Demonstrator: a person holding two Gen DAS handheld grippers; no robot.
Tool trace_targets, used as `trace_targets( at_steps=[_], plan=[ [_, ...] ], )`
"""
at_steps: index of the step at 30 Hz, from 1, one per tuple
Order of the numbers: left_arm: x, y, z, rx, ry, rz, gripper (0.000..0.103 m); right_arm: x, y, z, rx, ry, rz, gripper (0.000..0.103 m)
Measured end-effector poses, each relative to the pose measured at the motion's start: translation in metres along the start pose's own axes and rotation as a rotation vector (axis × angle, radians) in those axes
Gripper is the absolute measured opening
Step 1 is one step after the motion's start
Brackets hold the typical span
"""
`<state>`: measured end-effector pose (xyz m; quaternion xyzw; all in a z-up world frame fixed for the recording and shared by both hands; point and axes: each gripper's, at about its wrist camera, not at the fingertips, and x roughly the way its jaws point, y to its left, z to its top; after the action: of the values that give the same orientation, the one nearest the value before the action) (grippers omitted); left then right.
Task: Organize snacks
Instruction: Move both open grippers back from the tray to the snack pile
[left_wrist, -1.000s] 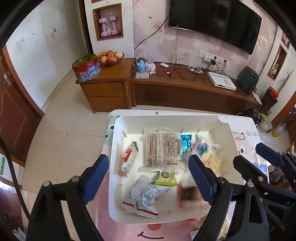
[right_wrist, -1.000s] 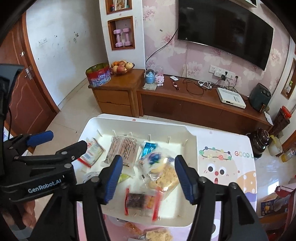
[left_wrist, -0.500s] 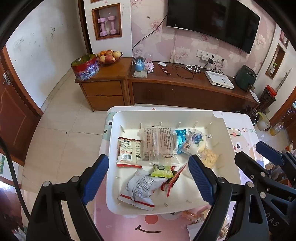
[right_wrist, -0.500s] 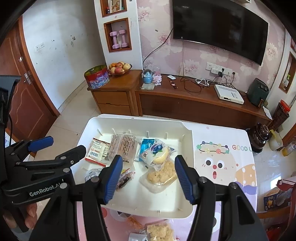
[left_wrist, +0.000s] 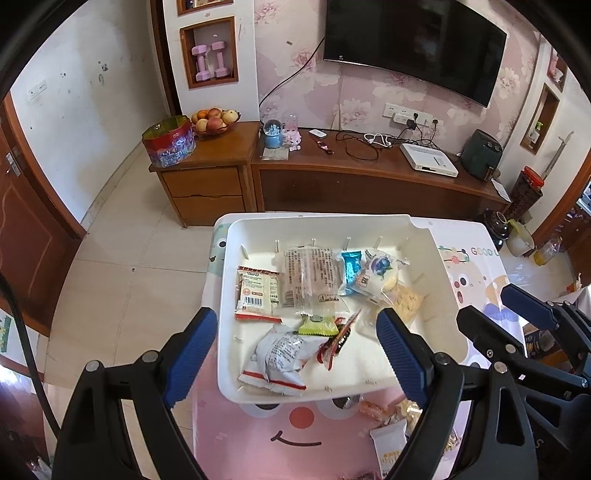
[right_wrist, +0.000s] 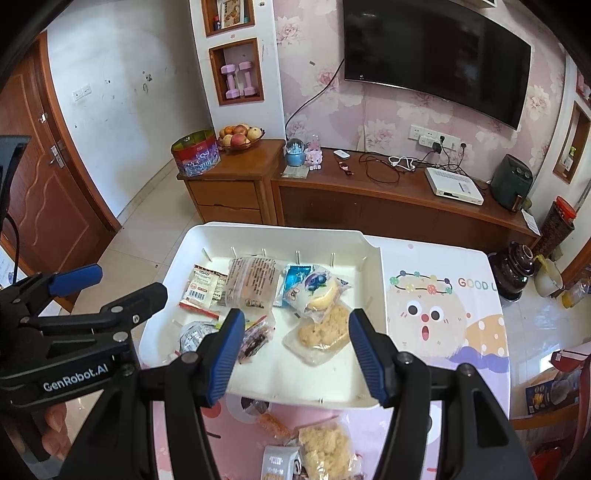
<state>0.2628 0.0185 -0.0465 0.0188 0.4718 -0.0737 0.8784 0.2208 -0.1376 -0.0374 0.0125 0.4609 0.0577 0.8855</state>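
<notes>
White tray (left_wrist: 439, 258), shallow, raised rim, on the pink cartoon-print worktop (left_wrist: 295, 432); the tray's left wall lies close to the worktop's left edge, its far wall near the far edge. Bare worktop shows to the tray's right and in front of it.

Contents, far row, left to right: red-and-white barcode packet (left_wrist: 257, 291); clear printed wrapper (left_wrist: 310, 277), overlapping the packet's right edge; blue foil packet (left_wrist: 351, 269); blueberry-print bread bag (left_wrist: 380, 271), lying partly on the blue one; crumbly pale cake in clear wrap (right_wrist: 323, 328), nearest the right wall.
Near row: white crinkled bag with red edge (left_wrist: 280, 354), close to the front rim; small green packet (left_wrist: 317, 325); dark red packet (left_wrist: 340, 339), tilted against the white bag. The near-right corner of the tray floor is bare.

Loose on the worktop before the front rim: orange snack (right_wrist: 273, 424), a second crumbly cake packet (right_wrist: 325, 450), a white packet (left_wrist: 389, 443).

Left hand-held gripper (left_wrist: 295, 350): jaws wide apart, holding nothing, raised over the tray's left half, one finger outside the left wall.
Right hand-held gripper (right_wrist: 295, 354): jaws wide, holding nothing, raised above the tray's near-centre.
</notes>
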Motion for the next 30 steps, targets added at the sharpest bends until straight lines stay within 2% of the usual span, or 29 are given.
trace_targets(
  at_steps=[12,22,30],
  plan=[
    [-0.036,0.0,-0.026,0.049,-0.018,-0.038,0.087,-0.038,0.0,-0.028,0.059,-0.022,-0.026,0.059],
    [-0.068,-0.004,-0.061,0.104,-0.024,-0.094,0.088,-0.077,-0.004,-0.061,0.12,-0.048,-0.047,0.059],
    [-0.066,-0.02,-0.093,0.161,0.015,-0.127,0.088,-0.096,-0.028,-0.099,0.183,-0.031,-0.097,0.059]
  ],
)
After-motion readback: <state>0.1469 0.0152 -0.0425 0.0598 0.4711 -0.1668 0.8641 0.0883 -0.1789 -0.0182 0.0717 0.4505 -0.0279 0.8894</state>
